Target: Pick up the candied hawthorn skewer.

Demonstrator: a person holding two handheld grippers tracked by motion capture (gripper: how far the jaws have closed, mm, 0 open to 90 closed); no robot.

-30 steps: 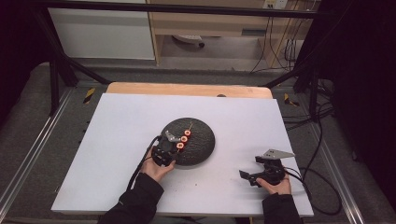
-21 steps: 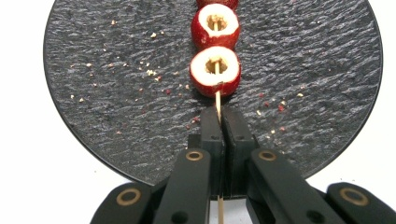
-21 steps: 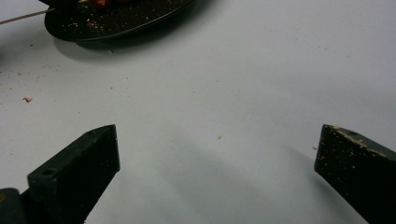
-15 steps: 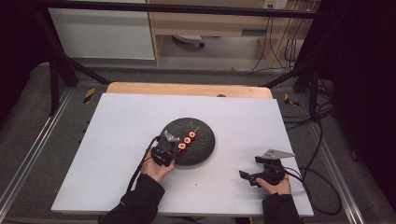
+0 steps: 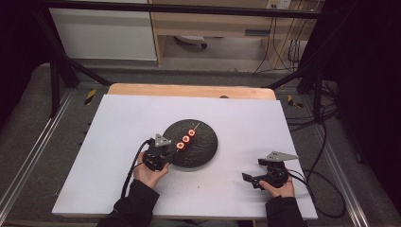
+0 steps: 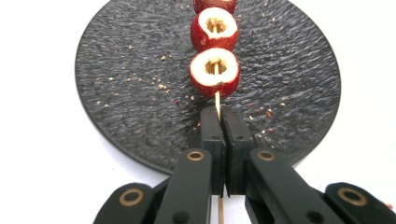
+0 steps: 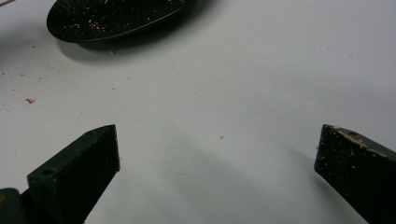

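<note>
A white table [image 5: 118, 142] seen from above, with a round black plate [image 5: 201, 149] near the centre of the frame. A thin wooden skewer [image 5: 186, 138] lies slanted across the plate, running from lower left to upper right, with three red fruits [image 5: 186, 139] threaded on it in a row.

At lower left of centre, the person's left hand holds the left gripper [image 5: 166, 150] at the plate's left edge. In the left gripper view, its two black jaws meet at the middle of the frame, pinched tight on the bare end of the skewer [image 6: 217, 103]. The stick runs straight up from the jaws into the nearest fruit [image 6: 214, 72], just above the jaw tips. That fruit is red with a pale, cored-out top. A second fruit [image 6: 214, 29] touches it above, and a third is cut off by the top edge. Pale and reddish crumbs [image 6: 159, 84] are scattered over the plate [image 6: 121, 93].

At lower right of the high view, well apart from the plate, the right hand holds the right gripper [image 5: 253, 178] low over the table, pointing left. In the right gripper view, its jaws stand wide apart at the bottom corners with only bare table [image 7: 261, 93] between them. The plate's edge [image 7: 116, 21] shows at upper left, with a few crumbs [image 7: 30, 100] at the left edge.
</note>
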